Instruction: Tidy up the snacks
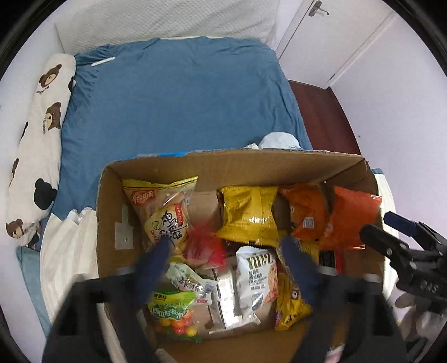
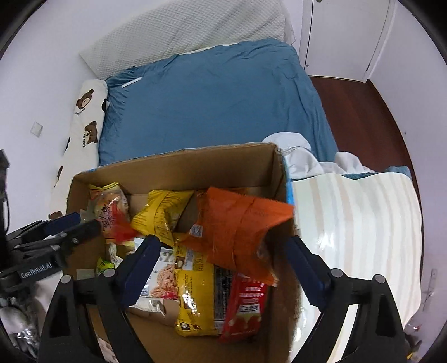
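- Snack packets fill an open cardboard box [image 1: 109, 212], which rests on a bed with a blue sheet [image 1: 178, 97].
- Far left corner of the box: a clear-and-yellow cracker bag [image 1: 163, 212] leans against the left wall.
- Back centre: a yellow bag [image 1: 247, 213] stands tilted. To its right sit two orange bags; the nearer orange bag [image 2: 237, 234] lies tilted across the packets below it.
- Box centre: a red wrapper [image 1: 205, 245], blurred, lies just beside the cracker bag; its type cannot be read.
- Near side: a green-labelled bag of coloured candy balls [image 1: 174, 315], a silver packet [image 1: 226, 296], and a white cereal-print bag [image 1: 255, 282] lie side by side on the box floor.
- Right side: a flat yellow packet [image 2: 195, 296] and a red packet [image 2: 245, 310] lie touching each other, both partly under the orange bag.
- Left gripper [image 1: 225, 248]: positioned above the box interior, blue fingers spread wide apart, nothing between them. Image is motion-blurred.
- Right gripper [image 2: 220, 251]: positioned over the right half of the box, fingers spread wide. The orange bag lies in the line of sight between the fingers; neither pad visibly touches it.
- Surroundings: a bear-print pillow [image 1: 42, 134] lies along the left edge of the bed, a white pillow [image 2: 190, 25] at its head, and a striped cloth [image 2: 357, 223] lies right of the box.
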Demonstrator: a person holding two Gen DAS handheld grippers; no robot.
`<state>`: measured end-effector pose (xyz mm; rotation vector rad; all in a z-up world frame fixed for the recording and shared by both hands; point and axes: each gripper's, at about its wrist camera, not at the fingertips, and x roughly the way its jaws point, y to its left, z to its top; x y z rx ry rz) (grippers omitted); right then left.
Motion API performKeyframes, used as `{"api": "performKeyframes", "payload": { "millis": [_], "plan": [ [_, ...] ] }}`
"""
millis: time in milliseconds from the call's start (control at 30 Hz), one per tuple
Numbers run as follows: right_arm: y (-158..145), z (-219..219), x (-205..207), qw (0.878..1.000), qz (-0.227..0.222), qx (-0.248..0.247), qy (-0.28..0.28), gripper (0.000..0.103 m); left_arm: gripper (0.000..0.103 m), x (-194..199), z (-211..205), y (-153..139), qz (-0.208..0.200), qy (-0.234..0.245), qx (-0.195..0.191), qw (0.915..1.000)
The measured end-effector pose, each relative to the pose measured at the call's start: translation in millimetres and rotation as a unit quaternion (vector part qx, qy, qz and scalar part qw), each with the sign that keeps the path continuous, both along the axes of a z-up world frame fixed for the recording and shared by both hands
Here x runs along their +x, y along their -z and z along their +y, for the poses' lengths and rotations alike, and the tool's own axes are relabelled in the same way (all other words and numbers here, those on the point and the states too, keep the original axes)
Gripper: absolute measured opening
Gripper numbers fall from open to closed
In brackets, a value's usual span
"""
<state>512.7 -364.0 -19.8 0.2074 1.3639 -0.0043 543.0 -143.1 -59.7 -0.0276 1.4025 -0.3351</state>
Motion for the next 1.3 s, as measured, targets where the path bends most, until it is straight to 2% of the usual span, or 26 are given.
{"api": "performKeyframes", "payload": {
  "millis": [300, 533, 700, 833, 967, 1300],
  "plan": [
    [13.9, 17.4, -23.0, 0.999, 0.017, -0.025, -0.017, 0.096, 0.092, -17.6, 6.3, 1.4, 0.002, -0.009, -0.009, 0.9999],
    [23.2, 26.0, -47.0, 0.999, 0.03, -0.039, -0.014, 0.098, 0.092, -44.5, 9.7, -11.0, -0.006, -0.014, 0.015, 0.9998],
    [16.1, 29.7, -64.5, 0.999, 0.025, -0.036, -0.013, 0.098, 0.092, -62.6, 15.1, -22.7, -0.017, -0.021, 0.026, 0.9993],
    [0.7, 31.7, -79.2, 0.999, 0.011, -0.034, -0.013, 0.098, 0.092, -80.6, 21.2, -38.9, -0.031, -0.026, 0.023, 0.9989],
    [-23.3, 33.9, -100.5, 0.999, -0.019, -0.036, -0.013, 0.098, 0.092, -107.7, 25.8, -65.1, -0.063, -0.031, 0.015, 0.9974],
    [-88.1, 42.6, -193.1, 0.992, -0.114, -0.047, -0.004, 0.098, 0.092, -208.8, 40.5, -124.8, -0.167, -0.06, 0.028, 0.9837]
  ]
}}
